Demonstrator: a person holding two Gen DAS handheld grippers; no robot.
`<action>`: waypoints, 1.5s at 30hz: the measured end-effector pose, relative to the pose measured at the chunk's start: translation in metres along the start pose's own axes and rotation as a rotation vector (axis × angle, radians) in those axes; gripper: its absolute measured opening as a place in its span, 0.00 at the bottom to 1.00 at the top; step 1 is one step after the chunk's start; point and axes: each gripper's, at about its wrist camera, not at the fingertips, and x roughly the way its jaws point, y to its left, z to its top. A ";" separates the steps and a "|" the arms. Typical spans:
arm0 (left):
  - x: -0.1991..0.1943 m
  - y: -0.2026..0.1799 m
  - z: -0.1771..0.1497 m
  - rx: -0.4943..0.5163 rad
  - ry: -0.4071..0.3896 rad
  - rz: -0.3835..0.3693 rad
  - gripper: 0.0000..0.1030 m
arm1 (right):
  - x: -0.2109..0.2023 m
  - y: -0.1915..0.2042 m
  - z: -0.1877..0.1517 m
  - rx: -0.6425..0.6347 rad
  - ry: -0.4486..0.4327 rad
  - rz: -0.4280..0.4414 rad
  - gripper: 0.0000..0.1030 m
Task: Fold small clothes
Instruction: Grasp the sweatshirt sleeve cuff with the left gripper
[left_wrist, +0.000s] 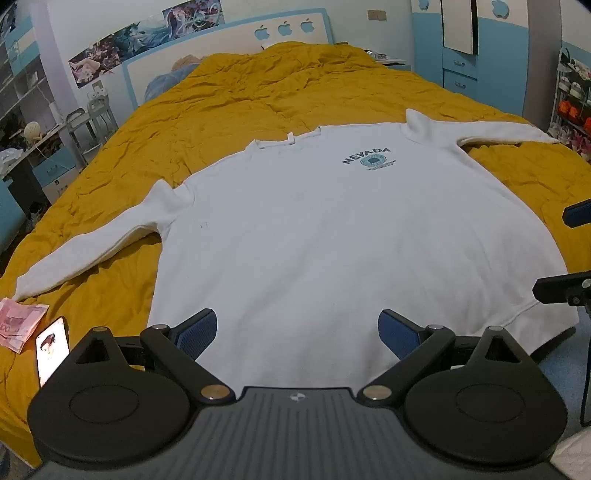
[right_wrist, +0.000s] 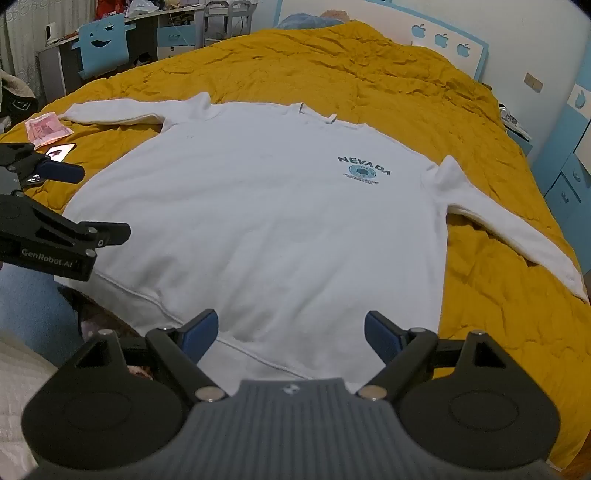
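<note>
A white long-sleeved sweatshirt (left_wrist: 332, 229) with a "NEVADA" print lies flat, face up, on the yellow bedspread (left_wrist: 258, 96), both sleeves spread out to the sides. It also shows in the right wrist view (right_wrist: 266, 221). My left gripper (left_wrist: 297, 332) is open and empty, just above the hem on the left side. My right gripper (right_wrist: 290, 332) is open and empty, over the hem on the right side. The right gripper shows at the right edge of the left wrist view (left_wrist: 569, 254), and the left gripper at the left edge of the right wrist view (right_wrist: 62, 203).
A phone (left_wrist: 51, 347) and a stack of pink banknotes (left_wrist: 20, 325) lie on the bedspread by the left sleeve cuff. A blue and white headboard (left_wrist: 229, 40) is at the far end. A desk (right_wrist: 147, 26) and blue drawers (left_wrist: 461, 70) flank the bed.
</note>
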 end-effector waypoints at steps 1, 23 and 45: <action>0.001 0.001 0.001 -0.002 -0.001 -0.003 1.00 | 0.000 0.000 0.000 -0.002 -0.014 -0.006 0.80; 0.128 0.314 0.054 -0.700 -0.005 0.120 0.74 | 0.112 -0.049 0.102 0.192 -0.110 -0.073 0.80; 0.206 0.564 -0.002 -0.929 0.327 0.401 0.73 | 0.227 -0.021 0.174 0.181 -0.038 0.068 0.80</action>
